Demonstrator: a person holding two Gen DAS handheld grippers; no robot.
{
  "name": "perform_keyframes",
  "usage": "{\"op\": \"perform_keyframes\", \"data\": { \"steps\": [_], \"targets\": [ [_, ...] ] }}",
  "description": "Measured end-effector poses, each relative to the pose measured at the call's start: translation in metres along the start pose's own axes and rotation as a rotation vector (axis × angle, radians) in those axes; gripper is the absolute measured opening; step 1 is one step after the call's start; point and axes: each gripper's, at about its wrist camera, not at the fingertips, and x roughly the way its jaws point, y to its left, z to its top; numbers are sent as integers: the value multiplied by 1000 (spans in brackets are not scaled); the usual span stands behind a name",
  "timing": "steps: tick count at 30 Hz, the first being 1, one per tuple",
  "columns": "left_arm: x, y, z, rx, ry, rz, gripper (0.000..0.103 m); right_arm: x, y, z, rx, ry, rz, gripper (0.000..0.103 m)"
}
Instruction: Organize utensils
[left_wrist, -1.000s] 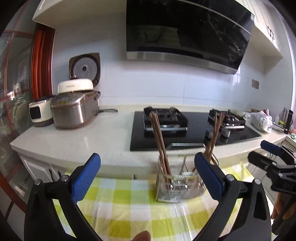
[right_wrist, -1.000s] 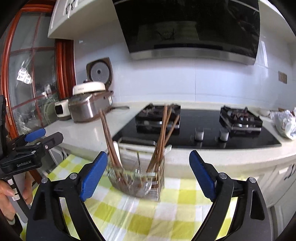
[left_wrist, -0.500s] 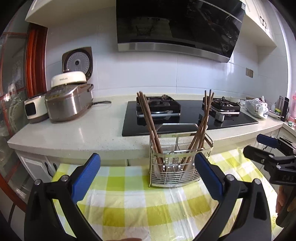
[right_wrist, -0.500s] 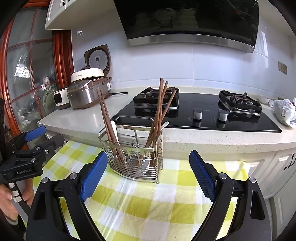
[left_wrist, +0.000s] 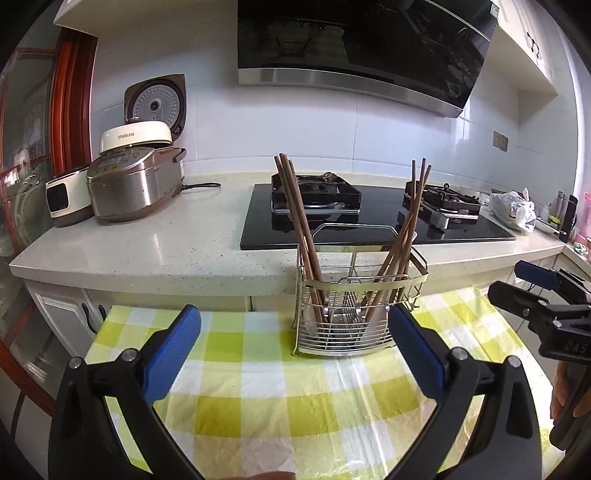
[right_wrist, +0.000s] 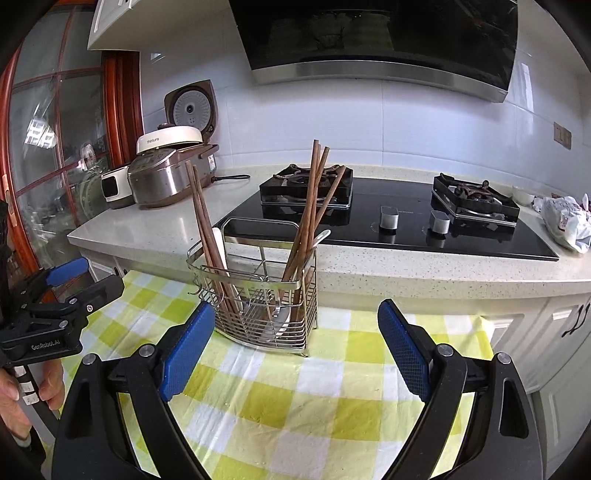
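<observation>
A steel wire utensil basket (left_wrist: 351, 325) stands on a yellow-green checked tablecloth (left_wrist: 258, 398); it also shows in the right wrist view (right_wrist: 258, 310). Brown wooden chopsticks (left_wrist: 299, 229) lean in its left and right compartments, with a pale spoon handle (right_wrist: 221, 251) among them. My left gripper (left_wrist: 295, 347) is open and empty, just in front of the basket. My right gripper (right_wrist: 295, 347) is open and empty, also in front of the basket. Each gripper appears at the edge of the other's view.
Behind the table runs a white stone counter (left_wrist: 147, 251) with a black gas hob (left_wrist: 369, 221), rice cookers (left_wrist: 133, 181) at the left and a plastic bag (right_wrist: 569, 221) at the right. A range hood (left_wrist: 351, 44) hangs above.
Both wrist views have tilted downward, so the basket sits higher in frame and more tablecloth shows. Both grippers stay open and empty.
</observation>
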Motion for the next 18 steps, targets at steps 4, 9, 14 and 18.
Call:
{"op": "perform_keyframes", "data": {
  "steps": [4,9,14,18],
  "targets": [
    [-2,-1,0,0,-6,-7,98,1,2,0,-2,4,-1,84],
    [-3,4,-1,-35,-4,-37,98,3,1,-1,5,10,2,84],
    [0,6,-3,-40,15,-50,98,4,1,-2,7,12,4,84],
    [2,2,-5,-21,23,-31,98,5,1,-2,8,14,5,84]
  ]
}}
